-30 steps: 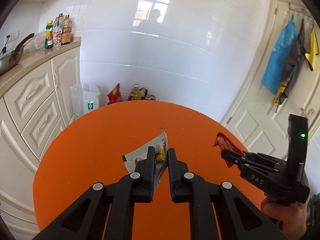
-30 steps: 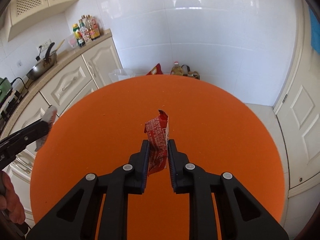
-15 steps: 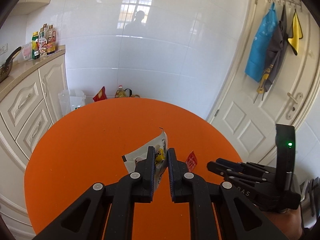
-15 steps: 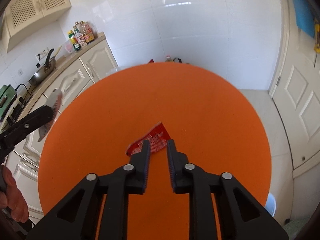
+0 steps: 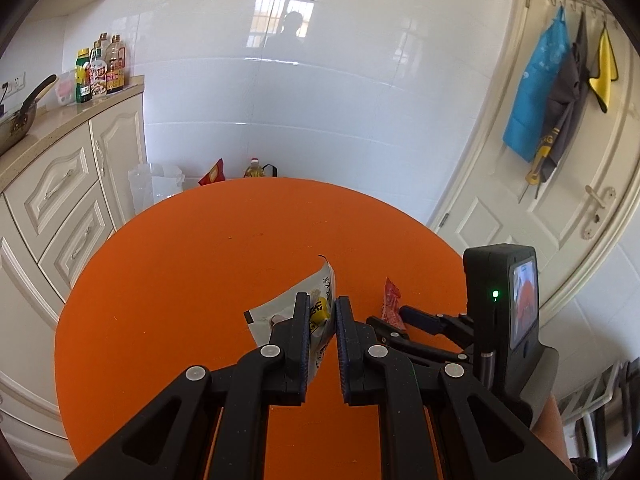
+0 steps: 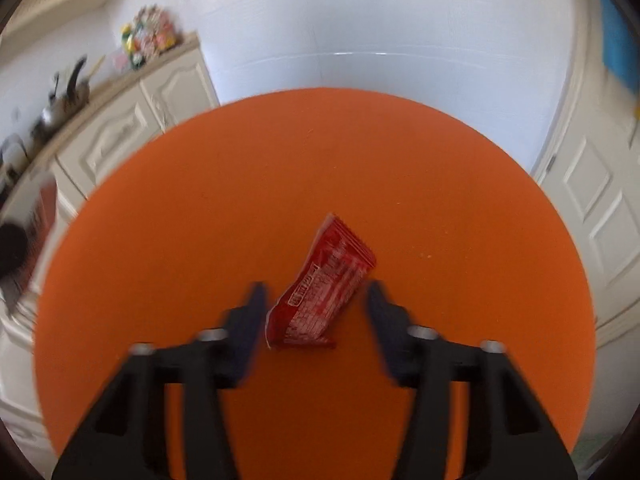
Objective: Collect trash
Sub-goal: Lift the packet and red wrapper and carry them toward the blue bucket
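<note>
Right gripper [image 6: 316, 300] — jaws apart and closing, red snack wrapper [image 6: 324, 284] lying between them on the orange table [image 6: 200, 200], pads not pressing it. Light, crinkly, slippery film, likely; best pinched across its flat middle. Left gripper [image 5: 322, 312] — clenched on a white snack wrapper [image 5: 280, 312], held off the table.

Plain orange table [image 6: 208, 208], red white-printed wrapper [image 6: 324, 284], white-and-yellow packet [image 5: 316, 308], black grippers.
</note>
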